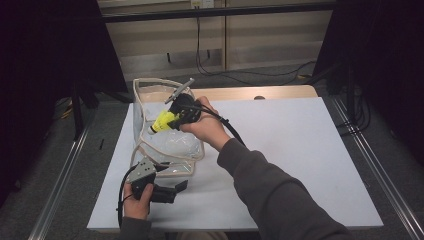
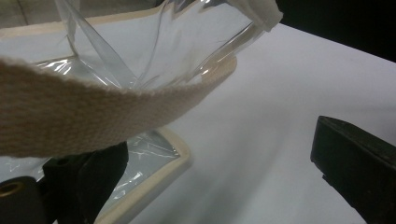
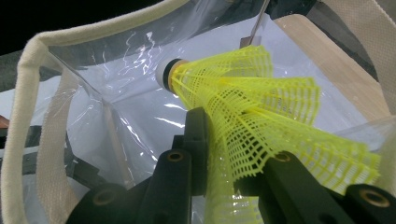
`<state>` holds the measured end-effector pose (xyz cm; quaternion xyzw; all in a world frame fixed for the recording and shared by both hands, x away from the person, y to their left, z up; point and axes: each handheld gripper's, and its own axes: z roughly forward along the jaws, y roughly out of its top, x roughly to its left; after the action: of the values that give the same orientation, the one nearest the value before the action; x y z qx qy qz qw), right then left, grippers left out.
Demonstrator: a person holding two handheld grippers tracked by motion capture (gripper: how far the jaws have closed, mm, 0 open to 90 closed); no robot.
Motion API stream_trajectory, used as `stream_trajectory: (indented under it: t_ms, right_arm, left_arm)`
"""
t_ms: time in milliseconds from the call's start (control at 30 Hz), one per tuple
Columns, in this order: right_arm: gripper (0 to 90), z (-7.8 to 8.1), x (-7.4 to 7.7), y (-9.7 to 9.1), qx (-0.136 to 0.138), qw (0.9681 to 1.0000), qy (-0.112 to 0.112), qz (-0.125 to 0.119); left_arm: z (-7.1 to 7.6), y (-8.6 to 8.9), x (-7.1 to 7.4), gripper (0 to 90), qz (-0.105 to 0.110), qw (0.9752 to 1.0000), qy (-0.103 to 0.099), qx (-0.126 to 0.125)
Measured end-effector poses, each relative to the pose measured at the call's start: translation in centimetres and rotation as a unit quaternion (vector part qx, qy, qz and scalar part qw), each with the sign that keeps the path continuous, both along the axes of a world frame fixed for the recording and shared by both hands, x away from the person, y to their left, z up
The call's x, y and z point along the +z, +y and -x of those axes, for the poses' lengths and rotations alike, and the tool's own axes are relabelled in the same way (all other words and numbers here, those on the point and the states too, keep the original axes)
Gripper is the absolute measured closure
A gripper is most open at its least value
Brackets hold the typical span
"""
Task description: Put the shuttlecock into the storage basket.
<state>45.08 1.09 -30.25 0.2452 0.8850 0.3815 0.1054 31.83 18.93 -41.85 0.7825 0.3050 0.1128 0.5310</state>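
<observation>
Right hand-held gripper (image 3: pixel 224 182) clenches the yellow shuttlecock (image 3: pixel 261 116) inside the clear bag's (image 1: pixel 170 142) rim; left hand-held gripper (image 1: pixel 167 192) seemingly released, tabletop (image 1: pixel 300 150) clear rightward.

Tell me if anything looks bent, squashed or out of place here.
The yellow shuttlecock looks squashed: the right claw pinches its mesh skirt flat at the mouth of the clear bag. The bag's side sags and creases, and its cloth strap droops. Nothing looks spilled or broken.

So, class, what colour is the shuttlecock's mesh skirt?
Bright yellow; the shuttlecock shows best in the right gripper view.
</observation>
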Motion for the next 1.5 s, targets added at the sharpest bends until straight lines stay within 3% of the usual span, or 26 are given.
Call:
stream_trajectory:
  t_ms: [533, 633, 700, 800, 1500]
  right_arm:
    - [78.8, -0.3, -0.3, 0.4, 0.000, 1.0000, -0.002, 0.002]
    - [78.9, -0.4, -0.4, 0.4, 0.000, 1.0000, -0.001, 0.003]
    - [78.9, -0.5, -0.3, 0.3, 0.000, 1.0000, 0.000, 0.000]
    - [78.9, -0.6, -0.3, 0.4, -0.003, 1.0000, -0.002, 0.002]
    - [78.8, -0.5, -0.7, 1.7, -0.001, 1.0000, 0.001, 0.006]
  left_arm:
    - [-0.1, 0.0, 0.0, 4.0, 0.003, 0.9999, 0.000, -0.011]
    - [0.0, -0.1, 0.1, 4.0, -0.002, 1.0000, -0.002, -0.003]
    - [-0.1, 0.0, 0.0, 4.0, 0.003, 0.9999, -0.001, -0.012]
    - [0.0, -0.1, 0.1, 4.0, -0.002, 1.0000, -0.003, -0.003]
    - [0.0, -0.1, 0.1, 4.0, 0.001, 1.0000, -0.001, -0.003]
